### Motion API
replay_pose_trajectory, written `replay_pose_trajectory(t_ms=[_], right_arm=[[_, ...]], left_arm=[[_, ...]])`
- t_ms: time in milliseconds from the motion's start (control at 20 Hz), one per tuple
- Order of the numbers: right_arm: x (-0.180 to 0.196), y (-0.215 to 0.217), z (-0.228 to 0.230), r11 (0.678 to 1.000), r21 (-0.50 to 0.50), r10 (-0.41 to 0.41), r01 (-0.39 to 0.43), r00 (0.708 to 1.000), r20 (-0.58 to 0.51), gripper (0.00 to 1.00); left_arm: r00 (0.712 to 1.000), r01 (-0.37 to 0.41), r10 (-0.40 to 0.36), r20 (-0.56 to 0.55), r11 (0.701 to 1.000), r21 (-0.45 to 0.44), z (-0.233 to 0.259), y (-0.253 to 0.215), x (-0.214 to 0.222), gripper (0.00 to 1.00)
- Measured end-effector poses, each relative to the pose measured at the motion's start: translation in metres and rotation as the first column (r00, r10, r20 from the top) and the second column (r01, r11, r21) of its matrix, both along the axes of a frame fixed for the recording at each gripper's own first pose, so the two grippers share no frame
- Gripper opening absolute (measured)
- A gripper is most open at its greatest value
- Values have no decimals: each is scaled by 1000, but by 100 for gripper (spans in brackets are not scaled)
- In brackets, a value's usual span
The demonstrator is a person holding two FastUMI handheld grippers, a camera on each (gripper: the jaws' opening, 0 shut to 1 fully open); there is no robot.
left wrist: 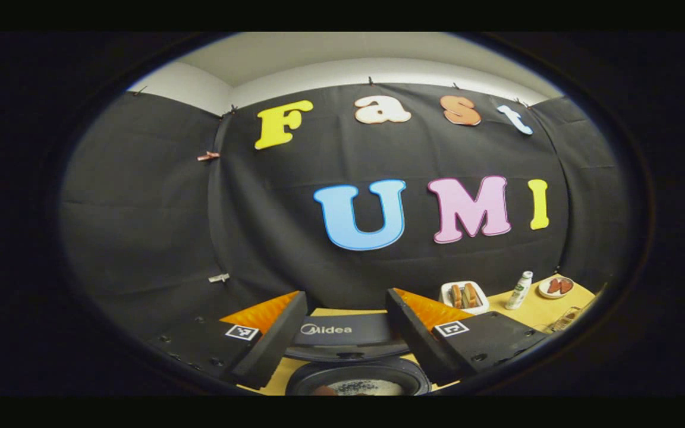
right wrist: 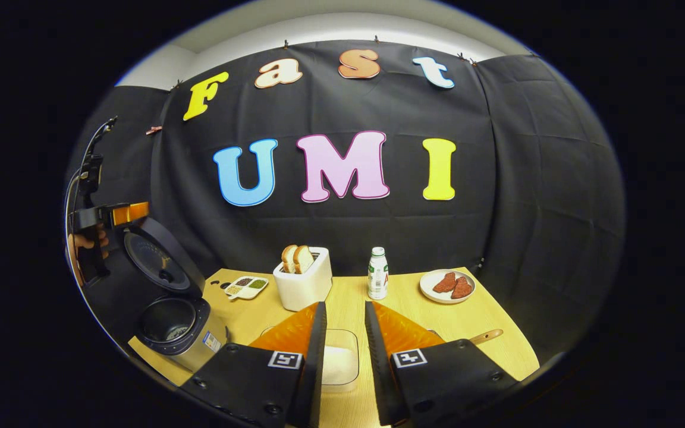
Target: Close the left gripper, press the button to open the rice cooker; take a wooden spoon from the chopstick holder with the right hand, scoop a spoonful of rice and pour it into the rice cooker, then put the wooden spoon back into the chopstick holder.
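The rice cooker [right wrist: 179, 324] stands open. Right tongs [right wrist: 342, 351], spread and empty, hover above the surface [right wrist: 485, 321]; a wooden handle [right wrist: 486, 336], perhaps the spoon's, lies at three o'clock, pointing rightward. Left tongs [left wrist: 345, 324] are spread.

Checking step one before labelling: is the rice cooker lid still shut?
No: in the right gripper view the rice cooker stands with its lid swung up and the inner pot exposed.

Wooden table [right wrist: 485, 333]: rice cooker [right wrist: 182, 333], toaster [right wrist: 304, 285], bottle [right wrist: 378, 274], plate [right wrist: 446, 287], rice container [right wrist: 339, 359].
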State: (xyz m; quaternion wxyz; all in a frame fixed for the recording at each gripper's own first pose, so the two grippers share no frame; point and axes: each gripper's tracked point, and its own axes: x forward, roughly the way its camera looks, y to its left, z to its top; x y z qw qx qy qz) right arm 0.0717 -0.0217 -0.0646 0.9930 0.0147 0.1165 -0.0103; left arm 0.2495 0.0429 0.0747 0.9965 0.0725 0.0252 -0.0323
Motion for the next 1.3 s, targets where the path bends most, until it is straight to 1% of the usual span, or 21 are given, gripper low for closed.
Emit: replay_pose_trajectory(t_ms=[100, 200, 550, 700, 900, 1150, 1250, 1300], right_arm=[[0, 0, 0, 1000, 2, 0, 0, 1000, 1, 41], [0, 1, 0, 1000, 4, 5, -5, 1000, -1, 41], [-1, 7, 7, 1000, 13, 21, -21, 1000, 19, 42], [-2, 8, 7, 999, 20, 25, -25, 1000, 18, 43], [-3, 11, 5, 999, 30, 22, -22, 1000, 14, 43], [-11, 9, 5, 1000, 26, -10, 10, 1000, 10, 43], [-13, 13, 8, 1000, 24, -8, 8, 1000, 17, 47], [-15, 15, 9, 1000, 27, -7, 7, 1000, 20, 54]], left_arm=[[1000, 4, -4, -3, 1000, -20, 1, 0, -3, 94], [1000, 3, -3, -6, 1000, -20, -2, 2, -8, 95], [1000, -12, 12, -8, 999, -47, -16, 4, -43, 96], [999, -25, 24, -27, 998, -61, -31, 5, -66, 96], [997, -42, 39, -62, 998, -56, -54, 7, -98, 96], [991, -72, 60, -120, 992, -103, -84, 10, -129, 96], [989, -78, 64, -135, 992, -101, -96, 9, -137, 96], [988, -79, 65, -141, 993, -93, -103, 9, -142, 96]])
